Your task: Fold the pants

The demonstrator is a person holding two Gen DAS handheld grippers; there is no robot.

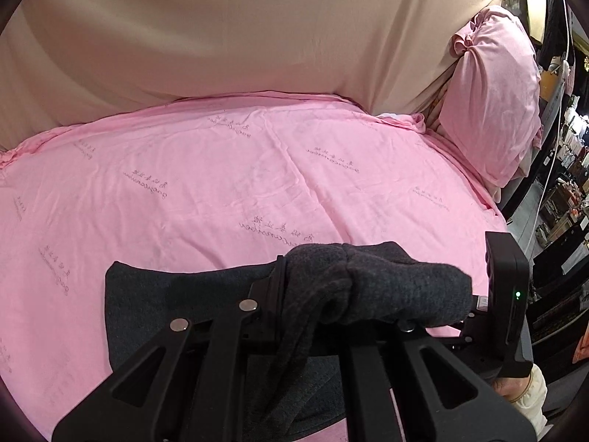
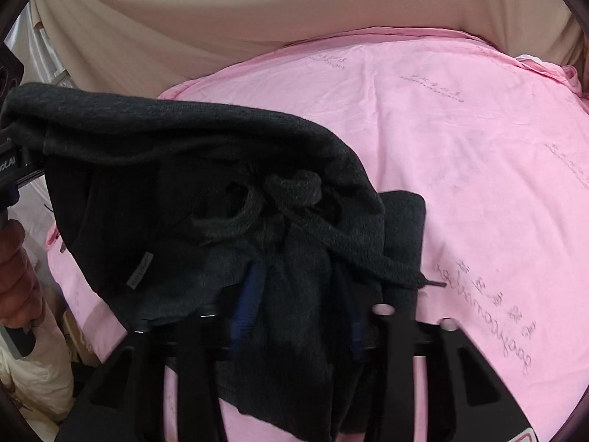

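Note:
The dark grey knit pants [image 1: 386, 283] are held up over the pink bed sheet [image 1: 221, 184]. My left gripper [image 1: 316, 316] is shut on a bunched edge of the pants; part of them lies flat on the sheet at lower left [image 1: 154, 294]. In the right wrist view the pants [image 2: 206, 169] hang with the knotted drawstring [image 2: 291, 199] showing, and my right gripper [image 2: 294, 313] is shut on the waist fabric, its blue fingers [image 2: 246, 309] mostly covered. The other gripper shows at the left edge [image 2: 14, 162], holding the far end.
A pink pillow [image 1: 493, 95] leans at the right end of the bed. A beige sheet [image 1: 221, 29] hangs behind the bed. Shelves and clutter [image 1: 567, 169] stand beyond the bed's right edge. A person's hand [image 2: 14, 269] shows at left.

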